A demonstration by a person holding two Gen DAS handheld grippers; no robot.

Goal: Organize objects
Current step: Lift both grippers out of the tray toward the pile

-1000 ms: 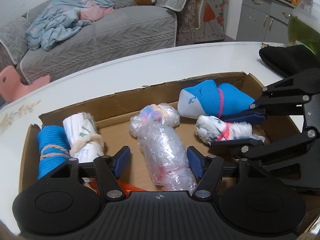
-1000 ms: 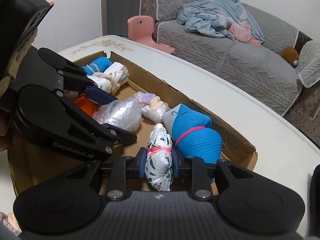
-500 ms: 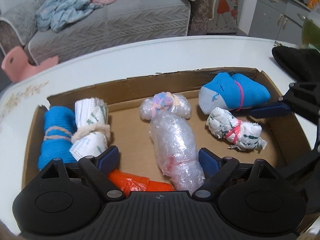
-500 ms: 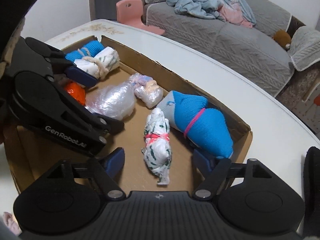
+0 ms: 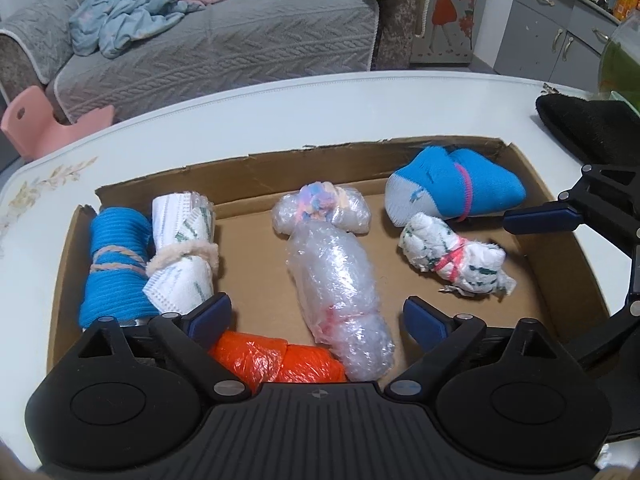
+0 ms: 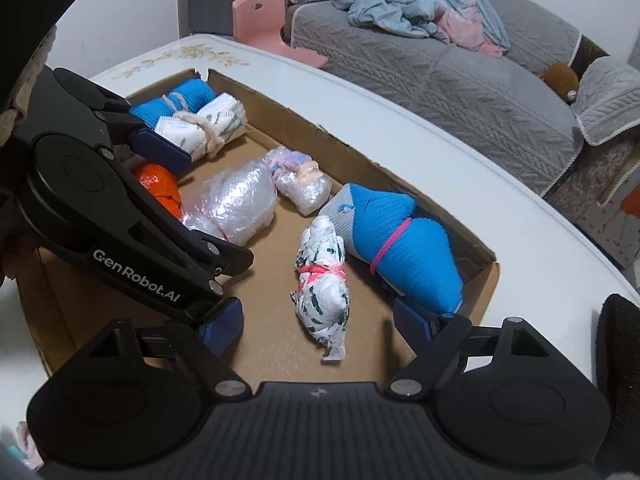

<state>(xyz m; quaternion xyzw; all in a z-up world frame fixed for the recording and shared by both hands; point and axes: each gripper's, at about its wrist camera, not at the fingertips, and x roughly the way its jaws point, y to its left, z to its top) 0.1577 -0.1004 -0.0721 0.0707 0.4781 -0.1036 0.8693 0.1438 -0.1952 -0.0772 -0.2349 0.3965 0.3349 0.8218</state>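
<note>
My left gripper (image 5: pixel 316 318) has its fingers spread, having just been opening, with the near end of the bubble-wrap roll (image 5: pixel 336 280) and the orange bundle (image 5: pixel 276 362) lying loose between them, touched by neither pad. My right gripper (image 6: pixel 318 326) is spread too, having just let its jaws widen; the white green-flecked bundle (image 6: pixel 322 284) tied in pink lies free between its fingers. Just beyond the right finger sits the blue sock roll (image 6: pixel 400 248), resting against the bundle. Out past my left finger lie the blue ribbed roll (image 5: pixel 114 264) and the white printed roll (image 5: pixel 182 256) side by side (both bound with cord). Everything rests in a shallow cardboard tray (image 5: pixel 256 168) on a white desk (image 5: pixel 280 112). Further off are a grey sofa (image 5: pixel 216 44) and a pink stool (image 6: pixel 260 16). The left gripper's side reads "GenRobot.AI" (image 6: pixel 136 276).
</note>
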